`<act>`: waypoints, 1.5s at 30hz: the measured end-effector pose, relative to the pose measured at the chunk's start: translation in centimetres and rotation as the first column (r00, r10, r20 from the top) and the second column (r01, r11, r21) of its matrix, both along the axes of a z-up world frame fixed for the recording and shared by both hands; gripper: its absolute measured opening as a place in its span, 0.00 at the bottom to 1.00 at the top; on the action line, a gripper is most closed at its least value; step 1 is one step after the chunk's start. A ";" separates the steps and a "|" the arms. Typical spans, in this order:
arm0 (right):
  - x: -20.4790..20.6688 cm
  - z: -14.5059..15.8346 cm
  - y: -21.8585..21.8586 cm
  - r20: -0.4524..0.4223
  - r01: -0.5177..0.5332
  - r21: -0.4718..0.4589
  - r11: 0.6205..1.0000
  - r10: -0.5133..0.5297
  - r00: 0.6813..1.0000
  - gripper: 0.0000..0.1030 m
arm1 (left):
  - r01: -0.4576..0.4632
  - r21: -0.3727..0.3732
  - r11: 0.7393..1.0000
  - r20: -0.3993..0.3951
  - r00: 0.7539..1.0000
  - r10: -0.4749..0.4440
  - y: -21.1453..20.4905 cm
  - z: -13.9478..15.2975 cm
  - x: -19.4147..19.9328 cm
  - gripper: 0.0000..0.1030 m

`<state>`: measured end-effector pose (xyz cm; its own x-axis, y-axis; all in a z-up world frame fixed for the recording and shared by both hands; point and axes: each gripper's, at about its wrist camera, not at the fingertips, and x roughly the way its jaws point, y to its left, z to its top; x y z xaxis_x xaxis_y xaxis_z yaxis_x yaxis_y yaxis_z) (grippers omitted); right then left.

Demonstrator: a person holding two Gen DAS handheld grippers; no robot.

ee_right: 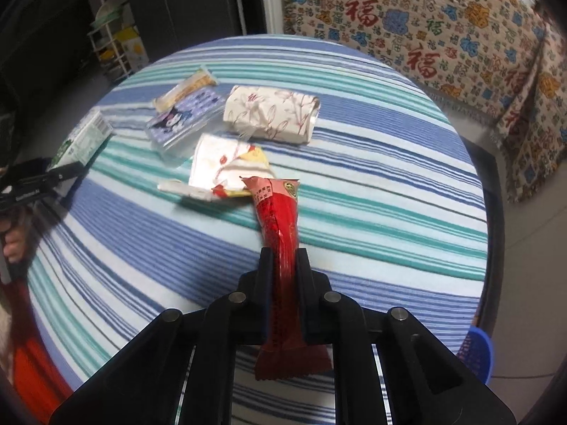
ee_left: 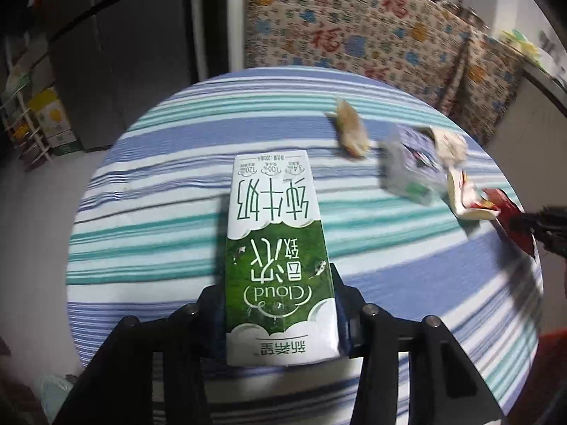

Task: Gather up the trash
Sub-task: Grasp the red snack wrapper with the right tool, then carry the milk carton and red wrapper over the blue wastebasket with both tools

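Note:
My left gripper is shut on a green and white milk carton, held above the striped round table; the carton also shows in the right wrist view. My right gripper is shut on a red snack wrapper, held above the table; it also shows in the left wrist view. On the table lie a crumpled white and yellow wrapper, a floral tissue pack, a clear cartoon packet and a beige stick wrapper.
A patterned cloth hangs behind the table. A blue basket stands on the floor at the right. A white rack with boxes and a dark fridge stand at the back left.

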<state>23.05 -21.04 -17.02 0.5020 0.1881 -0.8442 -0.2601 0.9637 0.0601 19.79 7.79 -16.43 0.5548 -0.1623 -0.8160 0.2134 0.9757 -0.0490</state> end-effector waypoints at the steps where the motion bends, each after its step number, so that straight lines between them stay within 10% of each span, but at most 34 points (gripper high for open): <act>1: 0.0 -0.2 0.1 -0.003 -0.003 -0.007 1.000 0.003 1.000 0.16 | 0.007 0.014 1.000 0.000 1.000 -0.007 -0.4 -0.2 -0.2 0.47; 6: 0.3 -0.5 0.1 -0.005 0.016 -0.007 1.000 -0.016 1.000 0.33 | 0.017 0.050 0.999 0.010 1.000 -0.017 -1.7 -0.3 -0.3 0.55; 9: 0.5 -0.5 0.2 -0.015 0.006 -0.010 1.000 -0.006 1.000 0.10 | 0.010 0.052 0.999 0.017 1.000 -0.011 -1.9 -0.2 -0.1 0.55; 23: -2.0 3.0 -4.8 0.078 0.134 0.220 0.966 -0.154 0.985 0.08 | 0.003 -0.039 0.999 0.094 0.996 0.001 -2.9 3.2 -2.3 0.46; 33: -8.2 4.9 -16.5 0.100 0.342 0.251 0.905 -0.376 0.921 0.08 | 0.214 -0.137 0.967 0.119 0.973 -0.199 -15.8 7.4 -5.5 0.46; 45: -14.2 4.2 -31.7 0.072 0.586 0.186 0.789 -0.606 0.792 0.08 | 0.510 -0.175 0.842 0.085 0.860 -0.503 -38.6 6.5 -7.8 0.46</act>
